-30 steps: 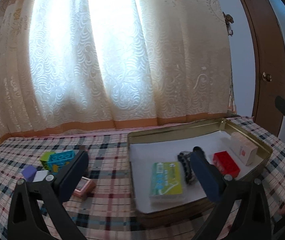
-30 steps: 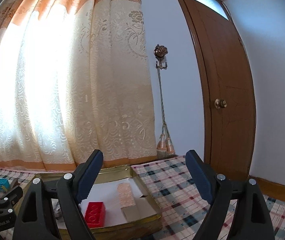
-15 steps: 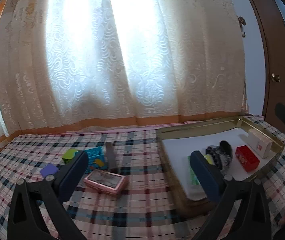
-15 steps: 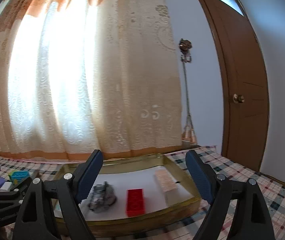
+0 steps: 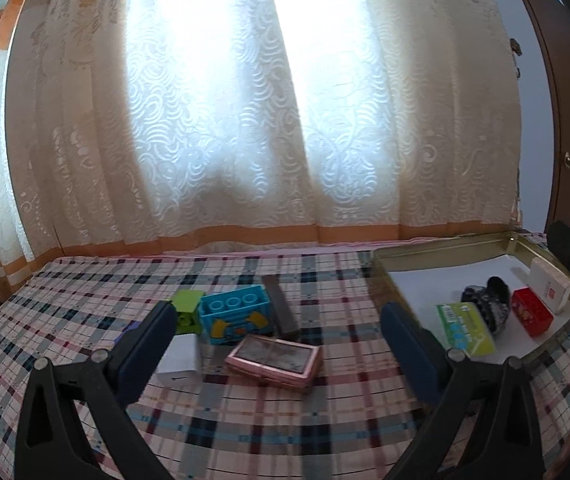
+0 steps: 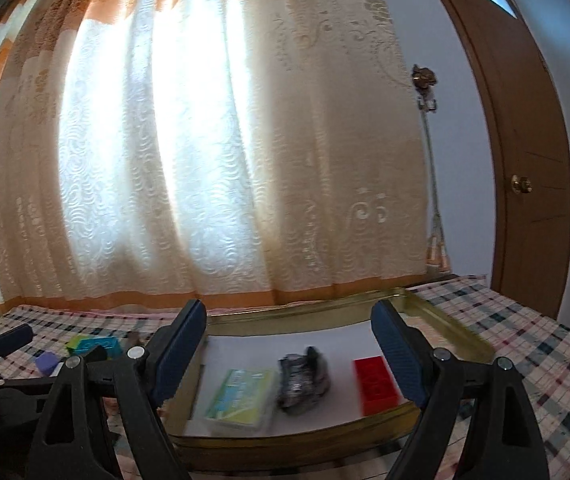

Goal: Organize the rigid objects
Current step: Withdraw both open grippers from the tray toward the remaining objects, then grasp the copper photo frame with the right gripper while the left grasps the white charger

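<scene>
Cloth [image 5: 245,412] lies bare between left gripper [image 5: 277,344] and pink case [image 5: 273,358]

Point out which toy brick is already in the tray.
The red brick, lying in the gold tray beside the white box; the blue brick sits on the tablecloth.

tray [image 5: 441,243] right on table [image 5: 245,412], brick [image 5: 532,311] & box [image 5: 465,329] in it, blocks [image 5: 232,312] left

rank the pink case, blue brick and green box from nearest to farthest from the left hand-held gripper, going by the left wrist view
1. pink case: lying flat on the cloth just ahead of the open left hand-held gripper, between its fingers.
2. blue brick: behind the case, slightly left.
3. green box: off to the right, inside the tray.
</scene>
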`<state>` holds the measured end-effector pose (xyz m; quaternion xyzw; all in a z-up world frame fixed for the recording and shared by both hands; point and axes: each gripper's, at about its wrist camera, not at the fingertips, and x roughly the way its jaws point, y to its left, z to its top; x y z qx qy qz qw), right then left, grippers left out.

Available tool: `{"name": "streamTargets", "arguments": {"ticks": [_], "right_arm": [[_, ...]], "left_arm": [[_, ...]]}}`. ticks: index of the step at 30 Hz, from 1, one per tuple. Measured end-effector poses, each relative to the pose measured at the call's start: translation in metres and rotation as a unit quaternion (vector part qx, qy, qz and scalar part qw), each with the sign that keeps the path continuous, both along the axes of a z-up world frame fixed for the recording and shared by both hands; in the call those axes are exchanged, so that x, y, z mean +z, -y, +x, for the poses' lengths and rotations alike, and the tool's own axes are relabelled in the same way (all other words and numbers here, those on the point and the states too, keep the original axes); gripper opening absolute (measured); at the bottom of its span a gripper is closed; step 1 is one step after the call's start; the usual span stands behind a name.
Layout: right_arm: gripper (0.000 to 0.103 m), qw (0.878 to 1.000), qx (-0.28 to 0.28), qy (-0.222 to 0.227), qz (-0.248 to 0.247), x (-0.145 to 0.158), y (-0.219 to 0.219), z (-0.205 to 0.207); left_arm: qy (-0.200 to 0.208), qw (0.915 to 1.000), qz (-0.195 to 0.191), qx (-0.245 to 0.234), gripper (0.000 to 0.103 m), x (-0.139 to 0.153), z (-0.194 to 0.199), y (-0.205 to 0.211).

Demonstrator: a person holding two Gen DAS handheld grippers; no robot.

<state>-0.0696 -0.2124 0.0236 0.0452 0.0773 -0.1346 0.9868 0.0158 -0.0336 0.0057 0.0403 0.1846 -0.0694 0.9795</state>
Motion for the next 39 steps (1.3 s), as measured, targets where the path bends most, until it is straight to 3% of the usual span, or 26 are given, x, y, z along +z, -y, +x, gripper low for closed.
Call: {"name": "streamTargets", "arguments": {"ticks": [18,28,36,39], "right_arm": [[0.086,0.998,0.052,-0.029,0.03,-0.006,-0.051,0.031],[0.086,0.994,0.091,-0.054,0.011,-0.01,-0.084,0.046],[0.086,0.99,0.117,-0.081,-0.004,-0.013,-0.104,0.059],[0.086,0.983,0.146,-0.116,-0.003,-0.018,-0.112,0.073]], "left_arm": [[-0.033,0.9984,-0.016,0.044,0.103,-0.005,0.026,-0.058],[-0.034,0.9964,-0.004,0.077,0.103,-0.006,0.042,-0.092],[-0.055,0.9908,0.0,0.124,0.103,-0.01,0.063,-0.128],[-0.075,0.9863,-0.01,0.147,0.103,-0.014,0.072,-0.148]]}}
